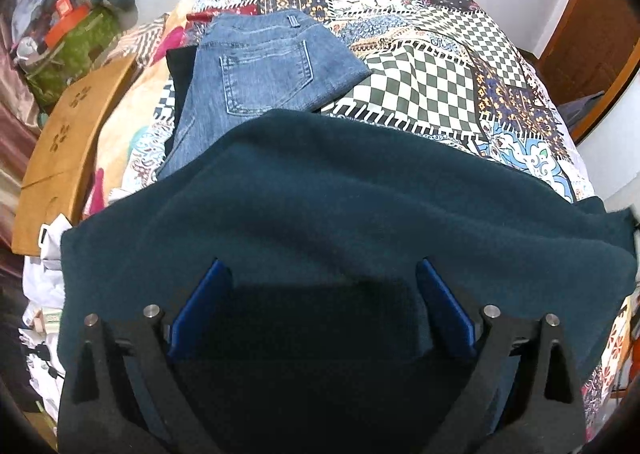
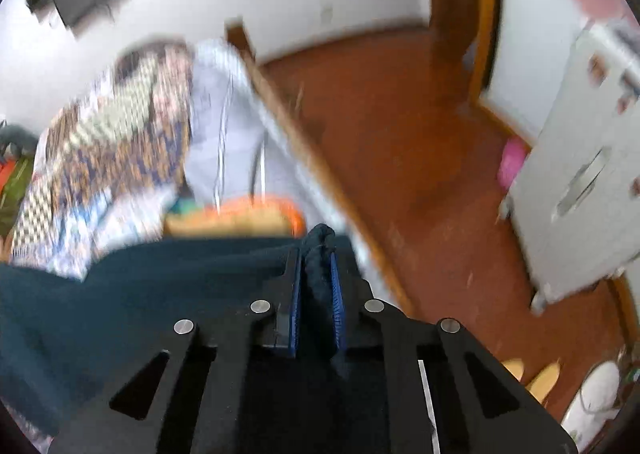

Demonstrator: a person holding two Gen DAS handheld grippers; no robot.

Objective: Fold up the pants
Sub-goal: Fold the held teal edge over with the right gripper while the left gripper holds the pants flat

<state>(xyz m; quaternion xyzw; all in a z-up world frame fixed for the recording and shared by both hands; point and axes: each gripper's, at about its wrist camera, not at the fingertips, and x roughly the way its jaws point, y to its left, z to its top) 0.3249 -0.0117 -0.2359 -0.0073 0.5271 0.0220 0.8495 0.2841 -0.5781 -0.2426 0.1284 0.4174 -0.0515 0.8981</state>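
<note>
Here, everything is placed relative to the bed.

Bed: a bed (image 1: 432, 66) under a patchwork cover of checks and floral panels fills the left wrist view; in the blurred right wrist view its wooden side rail (image 2: 320, 174) runs diagonally, with red-brown floor (image 2: 400, 134) beyond it.

Pants: dark teal pants (image 1: 320, 194) of soft, fleecy cloth lie on the near part of the bed, spread as a broad band. The long axis runs side to side across the left wrist view, from the bed's left edge toward its right edge. Which end is the waist cannot be told.

Jeans: blue jeans (image 1: 256, 74) lie on the bed farther back than the pants, back pocket facing up, waistband toward the far wall, their lower part tucked under the teal cloth.

Cabinet: a white cabinet (image 2: 580, 174) stands on the floor, well apart from the bed's rail.

Board: a tan wooden board (image 1: 68, 142) sits beside the bed's left edge.

Left gripper: the left gripper (image 1: 320, 274) hangs over the near part of the pants, blue fingers (image 1: 208, 294) spread wide, released, pinching nothing.

Right gripper: the right gripper (image 2: 316, 266) is clenched on a bunched fold of the pants near the bed's rail, cloth poking out beyond its tips.
</note>
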